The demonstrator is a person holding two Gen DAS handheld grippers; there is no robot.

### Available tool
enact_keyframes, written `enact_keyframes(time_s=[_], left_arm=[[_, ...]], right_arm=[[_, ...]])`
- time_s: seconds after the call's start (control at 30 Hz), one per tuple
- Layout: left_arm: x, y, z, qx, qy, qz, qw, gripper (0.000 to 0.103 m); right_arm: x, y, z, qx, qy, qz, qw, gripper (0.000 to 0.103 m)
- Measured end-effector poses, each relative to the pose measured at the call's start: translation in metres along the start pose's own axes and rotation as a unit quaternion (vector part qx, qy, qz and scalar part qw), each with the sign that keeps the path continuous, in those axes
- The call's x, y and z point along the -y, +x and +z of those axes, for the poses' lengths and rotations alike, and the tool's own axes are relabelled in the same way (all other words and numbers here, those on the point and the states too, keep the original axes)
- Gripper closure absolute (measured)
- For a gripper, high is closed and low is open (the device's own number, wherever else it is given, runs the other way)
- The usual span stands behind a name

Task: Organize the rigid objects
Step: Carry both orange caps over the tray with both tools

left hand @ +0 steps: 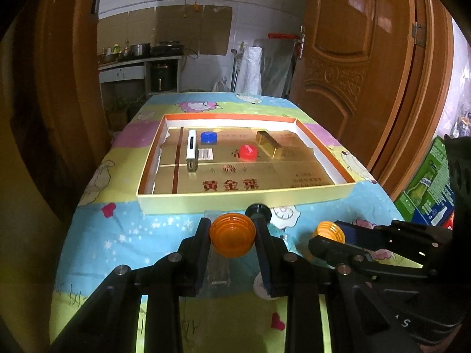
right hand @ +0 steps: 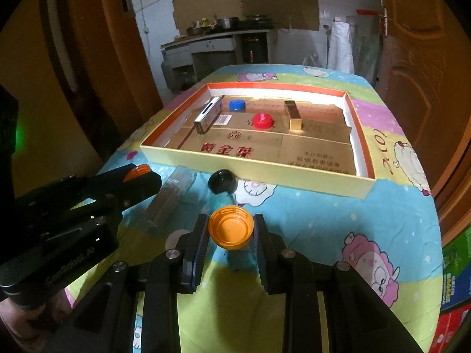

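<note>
Orange bottle caps sit in both grips: the left hand-held gripper [left hand: 232, 236] is closed on one orange cap [left hand: 232, 235], dome side toward its camera, and the right hand-held gripper [right hand: 231, 232] is closed on a second orange cap [right hand: 231, 231], hollow side facing its camera. Both are held above the counter [right hand: 323, 223], which is covered in a cartoon-print cloth, on the near side of the tray.

A shallow cardboard tray [left hand: 244, 198] with an orange rim and a gold printed floor lies flat on the cloth. Inside it, toward the far wall, are four things, each apart from the others: a long silver-white bar [left hand: 191, 151] at the left, a blue cap [left hand: 209, 137] just beside its far end, a red cap [left hand: 248, 152] near the middle, and a gold rectangular block [left hand: 269, 142] to the right.

Outside the tray, a black cap [right hand: 222, 181] sits on the cloth just beside the near wall, and a clear plastic case [right hand: 169, 200] lies to its left.
</note>
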State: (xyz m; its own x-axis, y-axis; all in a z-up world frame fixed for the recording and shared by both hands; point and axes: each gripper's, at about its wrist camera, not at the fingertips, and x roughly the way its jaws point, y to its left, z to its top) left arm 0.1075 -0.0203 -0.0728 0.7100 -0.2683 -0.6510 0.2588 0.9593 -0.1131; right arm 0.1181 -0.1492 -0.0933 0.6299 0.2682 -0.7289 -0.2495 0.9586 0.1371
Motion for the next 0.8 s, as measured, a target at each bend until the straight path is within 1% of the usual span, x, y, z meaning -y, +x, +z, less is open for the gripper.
enact_keyframes(time_s=[0.5, 0.8], left_arm=[[0.010, 0.028, 0.036, 0.002, 0.010, -0.010, 0.9999, 0.073], [0.005, 0.048, 0.056, 0.003, 0.000, -0.012, 0.9999, 0.073]], right_arm=[[0.032, 0.009, 0.024, 0.013, 0.027, -0.004, 1.000, 0.073], [0.048, 0.016, 0.043, 0.018, 0.036, -0.010, 0.999, 0.072]])
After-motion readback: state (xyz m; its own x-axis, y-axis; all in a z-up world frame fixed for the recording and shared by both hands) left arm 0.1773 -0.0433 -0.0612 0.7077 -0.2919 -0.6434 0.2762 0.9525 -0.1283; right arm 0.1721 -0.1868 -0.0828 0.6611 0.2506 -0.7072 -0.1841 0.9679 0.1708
